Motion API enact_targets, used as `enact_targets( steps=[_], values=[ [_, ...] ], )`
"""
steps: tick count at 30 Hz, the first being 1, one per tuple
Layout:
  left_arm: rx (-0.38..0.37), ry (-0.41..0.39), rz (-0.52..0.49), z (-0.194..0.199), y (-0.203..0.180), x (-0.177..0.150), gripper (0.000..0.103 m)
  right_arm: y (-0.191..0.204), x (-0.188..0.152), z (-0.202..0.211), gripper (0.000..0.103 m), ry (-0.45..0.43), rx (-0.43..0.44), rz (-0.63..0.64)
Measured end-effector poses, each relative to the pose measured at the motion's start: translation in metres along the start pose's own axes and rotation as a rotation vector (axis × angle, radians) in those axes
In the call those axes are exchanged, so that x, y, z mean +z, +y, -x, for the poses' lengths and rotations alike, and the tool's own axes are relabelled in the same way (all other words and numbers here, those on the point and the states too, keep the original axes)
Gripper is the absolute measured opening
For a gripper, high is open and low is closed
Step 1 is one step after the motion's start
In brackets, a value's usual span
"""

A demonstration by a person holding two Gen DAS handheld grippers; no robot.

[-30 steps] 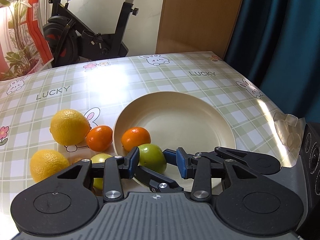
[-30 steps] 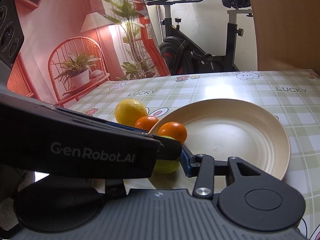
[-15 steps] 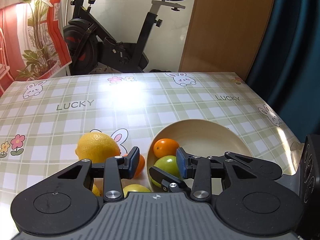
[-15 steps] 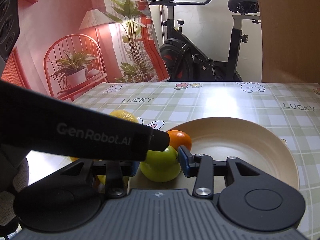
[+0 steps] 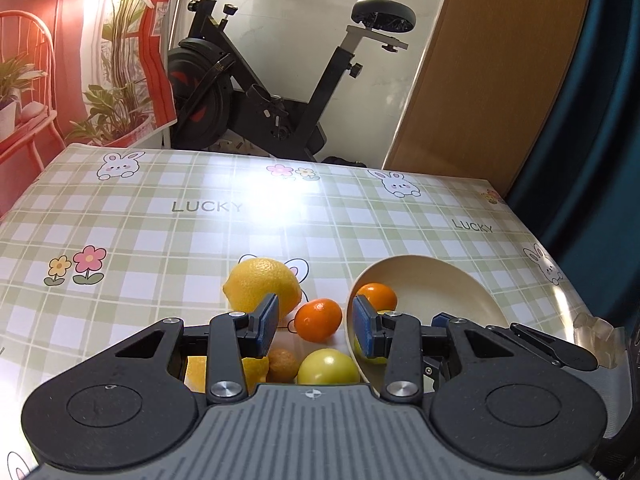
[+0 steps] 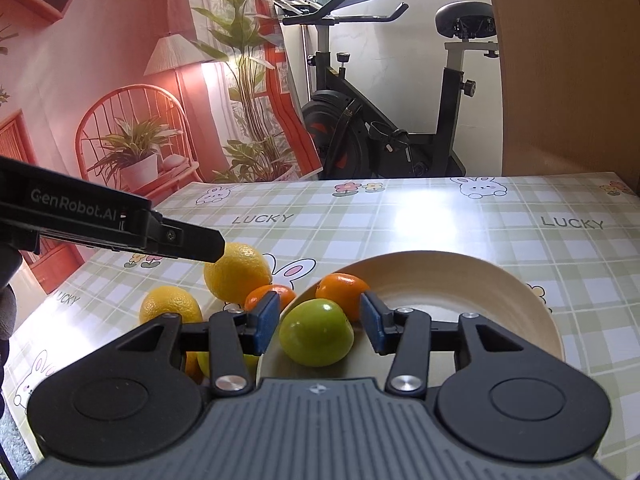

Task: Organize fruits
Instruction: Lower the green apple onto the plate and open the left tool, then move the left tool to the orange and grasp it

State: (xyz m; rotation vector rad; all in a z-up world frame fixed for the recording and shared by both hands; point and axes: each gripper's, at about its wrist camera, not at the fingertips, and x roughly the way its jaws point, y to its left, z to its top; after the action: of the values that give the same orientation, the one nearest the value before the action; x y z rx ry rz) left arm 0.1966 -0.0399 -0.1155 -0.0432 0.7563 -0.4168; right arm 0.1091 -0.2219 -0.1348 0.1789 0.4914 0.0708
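Two fruits lie in the cream plate (image 6: 480,276) ahead of the right gripper (image 6: 318,322): a green apple (image 6: 316,332) sitting between its blue pads (image 6: 266,322) with a sliver of gap on each side, and a mandarin (image 6: 340,288) just beyond the apple and touching it; the jaws are opening, so the apple rests on the plate rather than in a grip; off the plate, to the left of this gripper's fingers, a second mandarin (image 6: 268,294) sits against the plate rim, a large lemon (image 6: 236,272) lies just behind it, and a smaller lemon (image 6: 170,306) lies farther left on the green-checked tablecloth (image 6: 400,216); the left gripper (image 6: 212,246) reaches in from the left edge of this view, its black tip over the large lemon; seen from its own camera, the left gripper (image 5: 314,322) stands narrowly parted with nothing between the pads; straight ahead between its fingers is the mandarin (image 5: 318,318) outside the plate, with the large lemon (image 5: 262,286) just left of it and the plate (image 5: 432,284) to the right holding the other mandarin (image 5: 378,296); closer in, under the fingers, a yellow-green apple (image 5: 326,366) and a small brownish fruit (image 5: 282,364) lie on the cloth; an exercise bike (image 5: 272,80) stands beyond the table.
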Motion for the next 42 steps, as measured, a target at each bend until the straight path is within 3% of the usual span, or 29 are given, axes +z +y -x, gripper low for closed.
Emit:
enact_targets(
  steps=[8, 14, 27, 36, 42],
  values=[
    [0.020, 0.021, 0.063, 0.028, 0.024, -0.026, 0.043, 0.024, -0.006, 0.016, 0.048, 0.024, 0.063, 0.044],
    [0.018, 0.033, 0.076, 0.040, 0.037, -0.043, 0.043, 0.048, -0.013, 0.011, 0.048, 0.092, 0.150, 0.091],
    [-0.038, 0.101, 0.132, 0.029, 0.061, -0.063, 0.043, 0.082, -0.032, -0.006, 0.048, 0.209, 0.288, 0.215],
    [-0.086, 0.144, 0.119, 0.017, 0.050, -0.073, 0.043, 0.087, -0.041, -0.018, 0.048, 0.254, 0.308, 0.228],
    [-0.070, 0.159, 0.100, 0.011, 0.046, -0.076, 0.043, 0.085, -0.043, -0.019, 0.048, 0.257, 0.311, 0.215]
  ],
)
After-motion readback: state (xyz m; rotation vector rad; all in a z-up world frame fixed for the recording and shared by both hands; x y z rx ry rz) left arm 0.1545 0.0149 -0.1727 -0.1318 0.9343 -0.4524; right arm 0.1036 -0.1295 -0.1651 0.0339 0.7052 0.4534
